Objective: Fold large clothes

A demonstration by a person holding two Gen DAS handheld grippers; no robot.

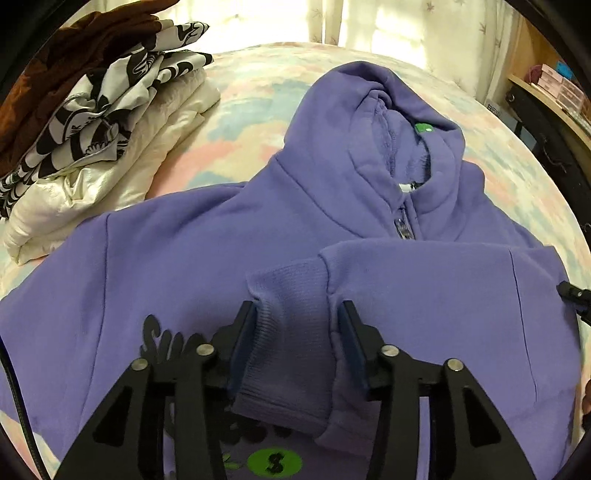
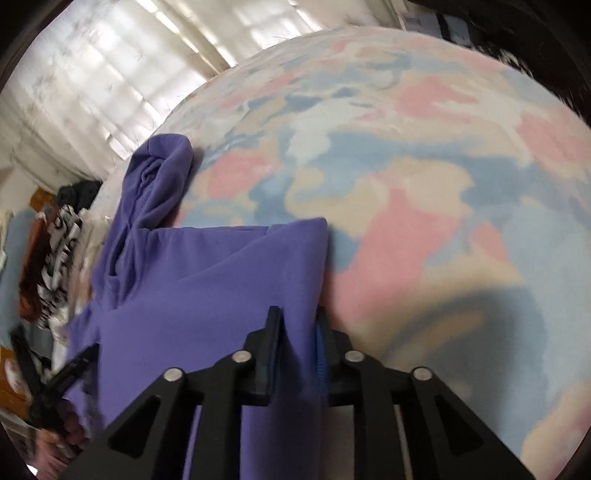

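Observation:
A purple zip hoodie (image 1: 207, 243) lies front up on the pastel patterned bed (image 1: 251, 99), hood (image 1: 369, 110) pointing away. One sleeve is folded across the chest, its ribbed cuff (image 1: 291, 332) between the fingers of my left gripper (image 1: 297, 314), which is shut on the cuff. In the right wrist view the hoodie (image 2: 207, 288) lies at the left, and my right gripper (image 2: 297, 321) is shut on its folded side edge. The left gripper's tip (image 2: 79, 360) shows at the lower left.
A stack of folded clothes (image 1: 96, 122), brown, black-and-white and cream, sits on the bed at the far left. Curtains (image 1: 388, 22) hang behind the bed. A shelf (image 1: 554, 92) stands at the right. The bed (image 2: 424, 184) stretches to the right of the hoodie.

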